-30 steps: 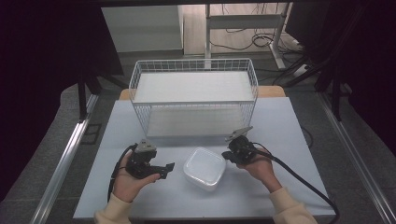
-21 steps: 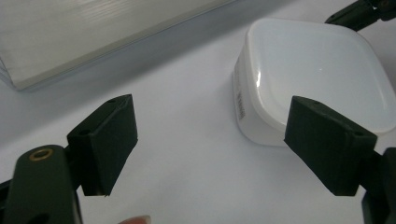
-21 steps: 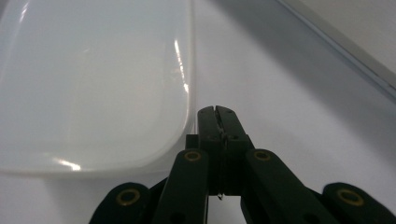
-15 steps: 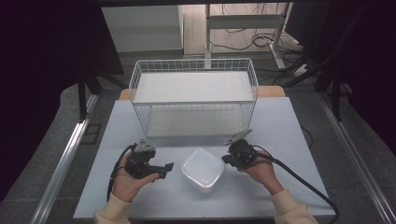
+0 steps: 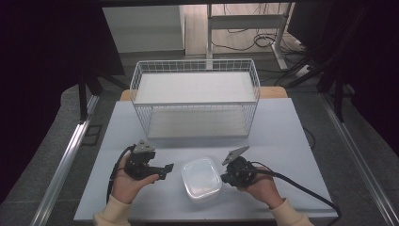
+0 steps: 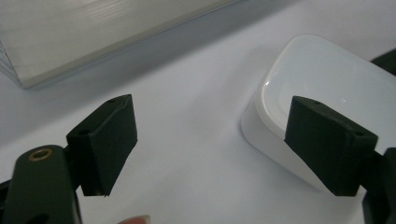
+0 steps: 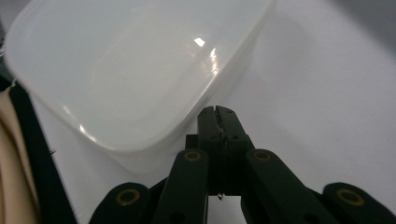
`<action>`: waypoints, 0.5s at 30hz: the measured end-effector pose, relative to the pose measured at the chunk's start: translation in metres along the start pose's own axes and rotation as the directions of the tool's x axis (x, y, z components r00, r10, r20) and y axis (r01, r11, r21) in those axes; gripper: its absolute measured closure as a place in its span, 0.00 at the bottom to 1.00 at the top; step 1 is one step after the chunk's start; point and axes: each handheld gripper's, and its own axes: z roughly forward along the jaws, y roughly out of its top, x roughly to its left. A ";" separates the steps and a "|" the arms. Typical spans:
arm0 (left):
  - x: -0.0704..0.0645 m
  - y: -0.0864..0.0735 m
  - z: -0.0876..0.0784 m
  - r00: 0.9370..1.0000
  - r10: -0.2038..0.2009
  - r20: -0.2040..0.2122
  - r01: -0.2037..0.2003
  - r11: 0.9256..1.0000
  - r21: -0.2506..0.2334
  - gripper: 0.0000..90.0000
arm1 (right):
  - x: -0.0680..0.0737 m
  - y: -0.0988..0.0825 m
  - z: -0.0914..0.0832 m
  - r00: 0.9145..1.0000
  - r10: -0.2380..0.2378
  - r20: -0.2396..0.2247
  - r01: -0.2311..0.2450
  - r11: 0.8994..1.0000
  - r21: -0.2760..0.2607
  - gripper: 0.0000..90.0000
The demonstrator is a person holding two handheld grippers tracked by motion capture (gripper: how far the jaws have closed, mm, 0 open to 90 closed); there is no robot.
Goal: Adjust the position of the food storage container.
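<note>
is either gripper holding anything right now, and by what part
Nothing is held. The left gripper is open beside the white plastic container; the right gripper is shut on nothing, next to the container's side.

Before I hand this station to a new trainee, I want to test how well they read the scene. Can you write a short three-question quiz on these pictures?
1. True or false: the left gripper has its jaws spread apart.
2. Which gripper's jaws are pressed together? A) left B) right C) both
3. Fill in: the white lidded container sits on the table between the two grippers, on the person's side of the wire ____.

Key: 1 true. 2 B, the right gripper, closed on nothing beside the container. 3 basket.
</note>
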 end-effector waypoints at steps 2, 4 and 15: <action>0.000 0.000 0.000 1.000 0.001 0.001 -0.001 1.000 -0.001 0.19 | 0.005 -0.002 -0.001 1.000 -0.007 -0.009 0.007 1.000 0.009 0.99; -0.001 0.000 0.000 1.000 0.002 0.002 -0.002 1.000 -0.001 0.19 | 0.009 -0.004 -0.002 1.000 -0.007 -0.012 0.007 1.000 0.012 0.99; 0.001 0.000 0.000 1.000 -0.002 0.000 0.002 1.000 -0.002 0.19 | 0.021 -0.007 -0.001 0.997 -0.002 -0.077 0.003 1.000 0.003 0.99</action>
